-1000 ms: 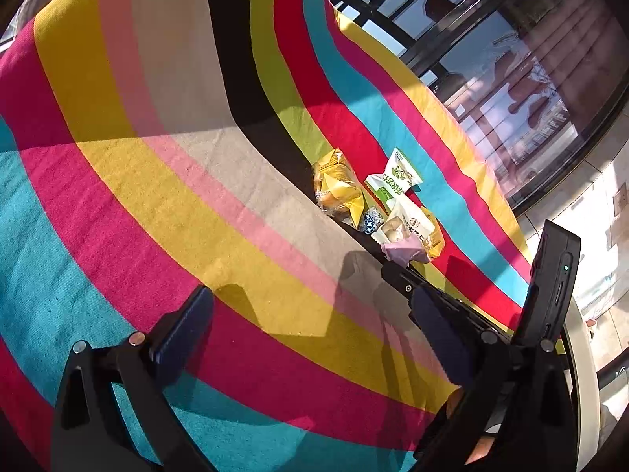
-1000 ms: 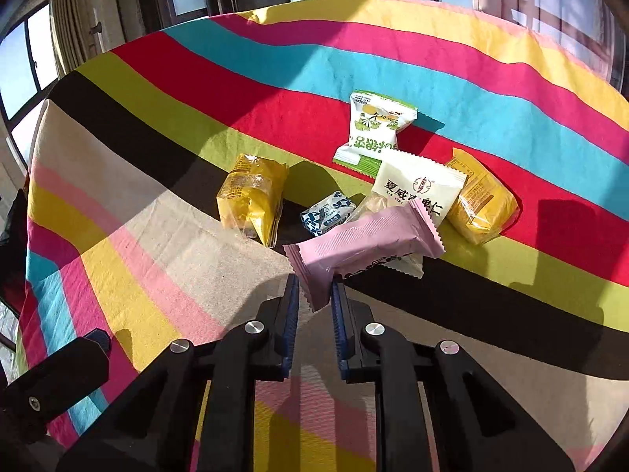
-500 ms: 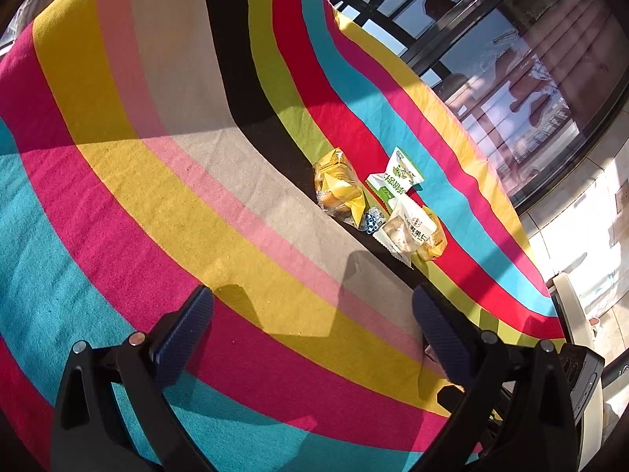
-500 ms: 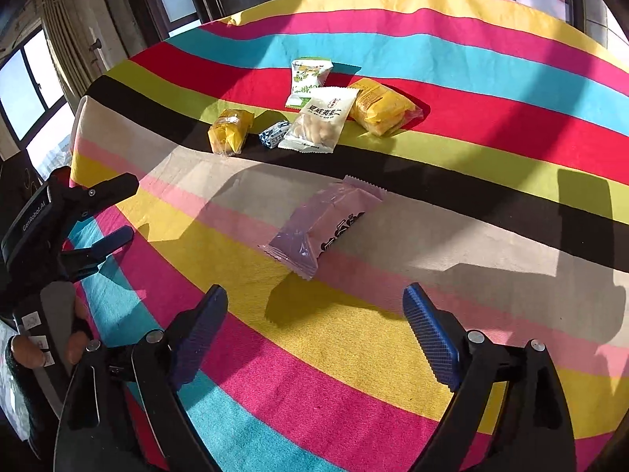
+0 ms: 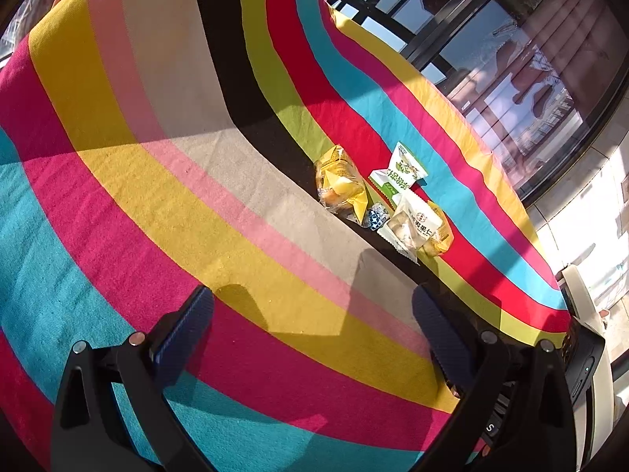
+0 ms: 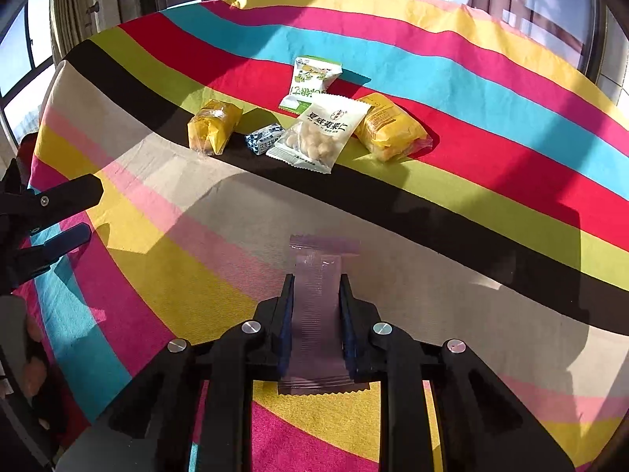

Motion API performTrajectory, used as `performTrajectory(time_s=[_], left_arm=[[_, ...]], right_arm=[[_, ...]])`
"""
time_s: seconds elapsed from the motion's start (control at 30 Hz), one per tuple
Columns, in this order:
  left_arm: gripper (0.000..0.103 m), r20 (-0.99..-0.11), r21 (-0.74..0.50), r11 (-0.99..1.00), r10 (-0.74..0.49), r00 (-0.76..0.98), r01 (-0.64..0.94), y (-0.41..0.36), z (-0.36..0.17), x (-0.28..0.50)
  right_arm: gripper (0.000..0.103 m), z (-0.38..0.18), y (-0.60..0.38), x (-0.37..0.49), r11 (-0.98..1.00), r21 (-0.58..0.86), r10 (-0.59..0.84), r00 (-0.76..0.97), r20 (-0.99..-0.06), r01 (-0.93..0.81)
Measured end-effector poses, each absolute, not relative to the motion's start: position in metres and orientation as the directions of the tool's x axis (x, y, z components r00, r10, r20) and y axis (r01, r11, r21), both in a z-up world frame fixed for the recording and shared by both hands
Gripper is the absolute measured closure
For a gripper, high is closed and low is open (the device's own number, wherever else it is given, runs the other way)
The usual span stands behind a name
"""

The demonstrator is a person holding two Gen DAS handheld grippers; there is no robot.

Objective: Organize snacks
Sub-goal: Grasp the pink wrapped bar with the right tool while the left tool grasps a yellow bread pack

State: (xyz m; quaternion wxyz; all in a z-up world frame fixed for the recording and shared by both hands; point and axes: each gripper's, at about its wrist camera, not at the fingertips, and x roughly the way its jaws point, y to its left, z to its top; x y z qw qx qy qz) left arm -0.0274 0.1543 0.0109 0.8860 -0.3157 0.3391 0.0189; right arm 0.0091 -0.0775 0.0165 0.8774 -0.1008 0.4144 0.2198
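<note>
Pink wafer packet (image 6: 317, 306) clamped lengthwise between the nearly shut pads of the right gripper (image 6: 317, 295), held over the beige and yellow stripes of the striped tablecloth (image 6: 491, 63), well apart from the other snacks. Farther back, clustered on the black, green and red stripes: yellow cake pack (image 6: 213, 126), small blue-and-white candy (image 6: 265, 138), white nut bag (image 6: 321, 133) partly over a green-and-white pouch (image 6: 312, 80), second yellow pack (image 6: 391, 128) just beside it. Left gripper (image 5: 310, 324) wide open, empty, over the yellow and magenta stripes.
</note>
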Motion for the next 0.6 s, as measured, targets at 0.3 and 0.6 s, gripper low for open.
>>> performTrajectory(time_s=[0.3, 0.6], left_arm=[[0.002, -0.692, -0.394, 0.876, -0.083, 0.717, -0.279, 0.134, 0.014, -0.015], [0.002, -0.796, -0.258, 0.879, 0.042, 0.604, -0.400, 0.143, 0.014, 0.079]], right_arm=[[0.081, 0.013, -0.150, -0.013, 0.899, 0.131, 0.362, 0.538, -0.761, -0.419], [0.079, 0.013, -0.146, -0.012, 0.894, 0.134, 0.369, 0.533, -0.762, -0.428]])
